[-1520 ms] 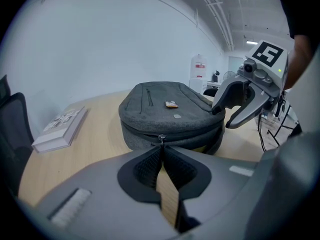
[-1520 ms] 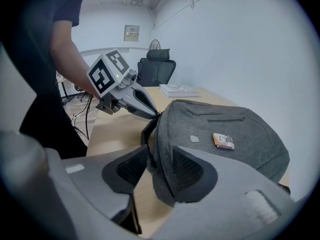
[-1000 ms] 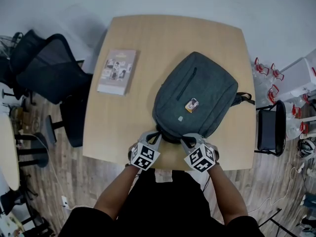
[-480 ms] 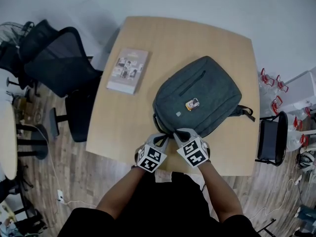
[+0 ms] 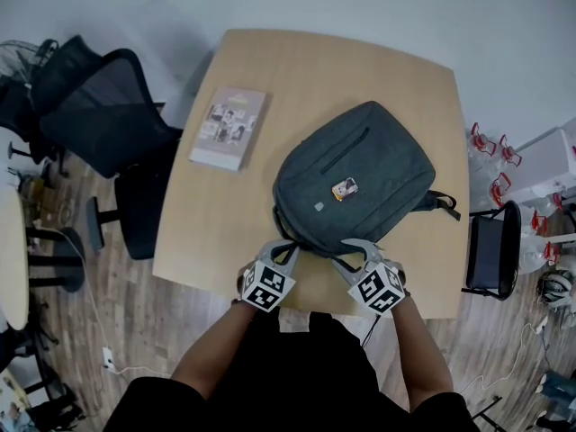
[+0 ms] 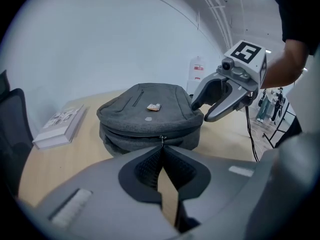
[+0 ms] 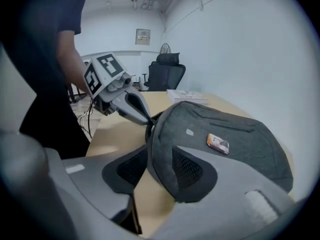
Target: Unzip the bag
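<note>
L gripper [image 6: 161, 149] on zip pull [image 6: 161, 139] (tight)

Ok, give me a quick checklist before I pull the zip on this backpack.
1. Pull gripped: ok, left gripper shut on zipper pull.
2. Bag braced: not ok, right gripper jaws just opened; backpack edge between them, not clamped.
3. Zipper track unsnagged: cannot tell.
4. Backpack flat on table: ok.
5. Path clear: ok, book lies apart.
</note>
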Motion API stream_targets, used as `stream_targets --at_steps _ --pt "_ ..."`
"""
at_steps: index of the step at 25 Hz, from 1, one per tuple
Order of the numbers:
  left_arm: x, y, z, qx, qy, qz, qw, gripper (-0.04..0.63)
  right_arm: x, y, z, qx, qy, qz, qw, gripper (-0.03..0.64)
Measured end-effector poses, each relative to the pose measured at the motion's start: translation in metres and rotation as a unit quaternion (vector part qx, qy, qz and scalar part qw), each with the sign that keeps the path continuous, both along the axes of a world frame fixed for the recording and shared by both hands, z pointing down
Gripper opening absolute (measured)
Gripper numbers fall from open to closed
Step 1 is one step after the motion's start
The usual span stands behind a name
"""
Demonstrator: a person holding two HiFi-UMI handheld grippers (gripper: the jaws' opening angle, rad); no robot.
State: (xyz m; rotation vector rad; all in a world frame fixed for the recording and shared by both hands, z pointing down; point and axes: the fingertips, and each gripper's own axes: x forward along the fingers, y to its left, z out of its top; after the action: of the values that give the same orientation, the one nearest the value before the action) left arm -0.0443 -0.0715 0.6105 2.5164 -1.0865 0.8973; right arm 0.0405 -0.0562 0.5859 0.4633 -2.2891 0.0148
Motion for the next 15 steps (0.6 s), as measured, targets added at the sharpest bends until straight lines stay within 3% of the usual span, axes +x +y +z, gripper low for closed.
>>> stream_targets --at_steps 6,13,15 --pt "-0.044 -0.019 0.002 0.001 -0.014 -0.042 0.999 0.026 0.027 -0.01 0.017 0.015 0.057 -0.049 0.997 0.173" --pt "-0.061 -0.026 0.003 -0.003 -0.015 -0.054 0.9984 0.026 -0.022 -0.007 0.024 0.043 0.072 -0.131 0.988 0.159" --pt "-0.06 -0.025 0.003 -0.006 -0.008 -0.062 0.998 0.026 -0.034 -0.003 0.026 0.04 0.07 -0.138 0.987 0.121"
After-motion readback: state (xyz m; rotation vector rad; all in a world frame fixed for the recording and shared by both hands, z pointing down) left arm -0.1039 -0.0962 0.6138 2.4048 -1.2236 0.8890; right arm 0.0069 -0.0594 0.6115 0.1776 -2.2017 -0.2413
